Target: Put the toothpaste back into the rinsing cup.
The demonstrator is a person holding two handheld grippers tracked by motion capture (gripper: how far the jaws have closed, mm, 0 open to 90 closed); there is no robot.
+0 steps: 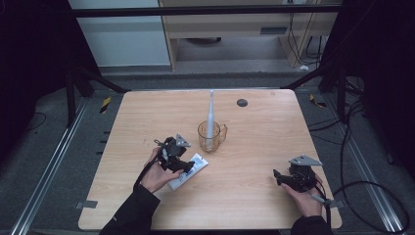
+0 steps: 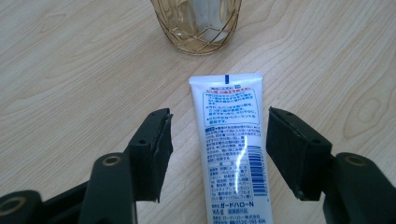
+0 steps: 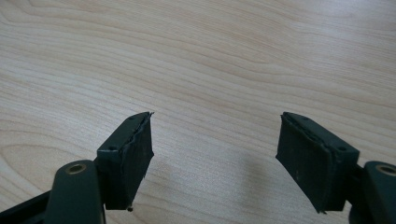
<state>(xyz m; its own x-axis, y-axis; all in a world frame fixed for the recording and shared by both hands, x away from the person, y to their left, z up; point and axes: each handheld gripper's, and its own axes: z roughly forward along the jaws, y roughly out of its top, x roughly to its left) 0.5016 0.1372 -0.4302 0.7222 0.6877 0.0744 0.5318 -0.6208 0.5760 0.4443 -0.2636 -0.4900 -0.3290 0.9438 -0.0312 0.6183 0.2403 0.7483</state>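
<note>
The white toothpaste tube point(image 2: 231, 149) carries dense Japanese print, mostly too small to read. Near its lower end stand "165 g" and "ガードハロー N", with a barcode printed at its right side.

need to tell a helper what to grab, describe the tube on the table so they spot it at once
On the wooden table, find the clear glass mug holding a toothbrush. Just in front of it lies a flat white toothpaste tube with blue and red print, between the open left tool.
</note>
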